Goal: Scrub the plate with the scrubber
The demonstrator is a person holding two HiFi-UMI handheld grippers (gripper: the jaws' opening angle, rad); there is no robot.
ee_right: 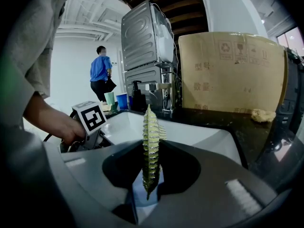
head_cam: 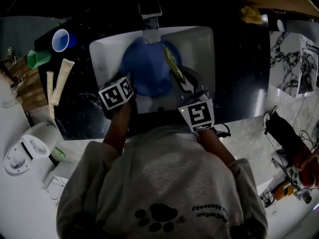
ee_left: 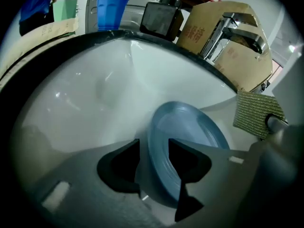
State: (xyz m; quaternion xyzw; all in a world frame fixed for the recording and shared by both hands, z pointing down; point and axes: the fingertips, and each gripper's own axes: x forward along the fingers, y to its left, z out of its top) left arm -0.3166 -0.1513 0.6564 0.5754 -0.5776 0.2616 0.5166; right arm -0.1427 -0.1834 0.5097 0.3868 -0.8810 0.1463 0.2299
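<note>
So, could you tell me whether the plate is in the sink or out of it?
In the sink: the blue plate sits inside its white walls.

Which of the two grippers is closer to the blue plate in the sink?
Left. The left gripper has the rim of the plate between its open jaws; the right gripper holds the scrubber at the plate's opposite edge.

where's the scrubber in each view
Head view: scrubber right of centre, over the blue plate's right edge.
Left gripper view: far right edge, beside the plate.
Right gripper view: dead centre, edge-on, held by the right gripper.
Shared landmark: the white sink.
</note>
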